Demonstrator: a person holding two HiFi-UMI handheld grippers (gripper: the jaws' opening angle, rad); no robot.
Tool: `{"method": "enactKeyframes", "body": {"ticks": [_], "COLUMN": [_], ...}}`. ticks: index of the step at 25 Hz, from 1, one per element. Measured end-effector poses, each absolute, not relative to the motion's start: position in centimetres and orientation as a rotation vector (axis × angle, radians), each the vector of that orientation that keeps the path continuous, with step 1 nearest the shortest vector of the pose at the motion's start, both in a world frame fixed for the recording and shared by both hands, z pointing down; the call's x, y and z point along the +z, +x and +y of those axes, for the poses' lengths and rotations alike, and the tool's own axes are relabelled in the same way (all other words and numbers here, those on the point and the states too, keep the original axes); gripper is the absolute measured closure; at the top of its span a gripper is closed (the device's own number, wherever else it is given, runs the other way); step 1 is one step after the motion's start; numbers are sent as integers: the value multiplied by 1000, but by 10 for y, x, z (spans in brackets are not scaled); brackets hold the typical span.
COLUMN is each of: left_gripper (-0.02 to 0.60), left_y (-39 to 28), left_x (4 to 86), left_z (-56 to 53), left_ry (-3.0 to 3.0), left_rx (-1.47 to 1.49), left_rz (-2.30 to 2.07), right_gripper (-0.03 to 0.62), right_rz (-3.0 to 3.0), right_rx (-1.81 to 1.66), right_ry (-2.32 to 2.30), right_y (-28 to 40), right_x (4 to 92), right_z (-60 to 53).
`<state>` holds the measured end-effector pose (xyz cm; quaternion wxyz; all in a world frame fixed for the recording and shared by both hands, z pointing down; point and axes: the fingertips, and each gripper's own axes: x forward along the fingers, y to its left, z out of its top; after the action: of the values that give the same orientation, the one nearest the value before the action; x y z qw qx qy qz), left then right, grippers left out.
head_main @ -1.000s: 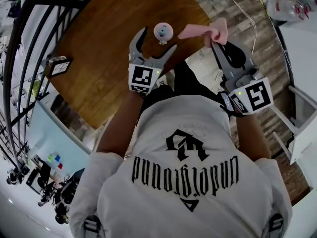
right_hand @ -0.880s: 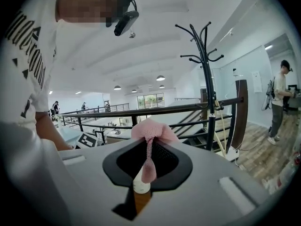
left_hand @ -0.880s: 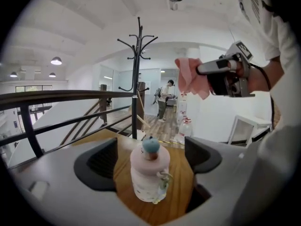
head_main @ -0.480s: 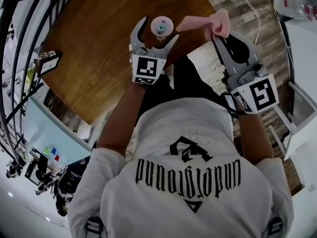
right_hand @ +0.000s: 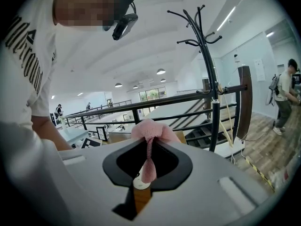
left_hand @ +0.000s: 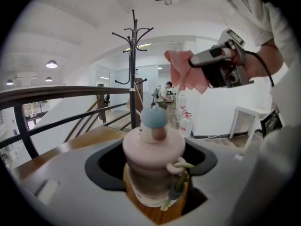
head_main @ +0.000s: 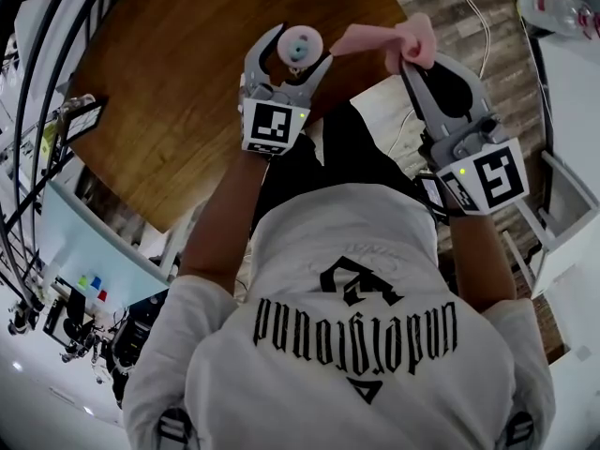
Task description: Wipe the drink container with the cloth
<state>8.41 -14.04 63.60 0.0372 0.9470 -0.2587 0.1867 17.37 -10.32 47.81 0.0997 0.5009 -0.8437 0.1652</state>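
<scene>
On the round brown wooden table, the small drink bottle with the pink lid and blue knob stands between the jaws of your left gripper, which have just been closing in but do not look tight yet. Finish that squeeze gently and keep the bottle straight. Your right gripper is pinching the soft pink cloth close by, so bring the loose end onto the bottle and rub softly.
</scene>
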Motion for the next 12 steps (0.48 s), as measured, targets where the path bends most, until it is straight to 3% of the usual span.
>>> {"method": "enactKeyframes", "body": {"ticks": [12], "left_gripper": [196], "left_y": [79], "left_x": [604], "left_z": [-147], "left_ry": [2954], "left_rx": [588], "left_rz": [-717], "right_gripper": [571], "right_rz": [-2496], "right_rx": [488], "right_ry": [1471], "right_y": [179], "right_x": [483], "right_z": [-102]}}
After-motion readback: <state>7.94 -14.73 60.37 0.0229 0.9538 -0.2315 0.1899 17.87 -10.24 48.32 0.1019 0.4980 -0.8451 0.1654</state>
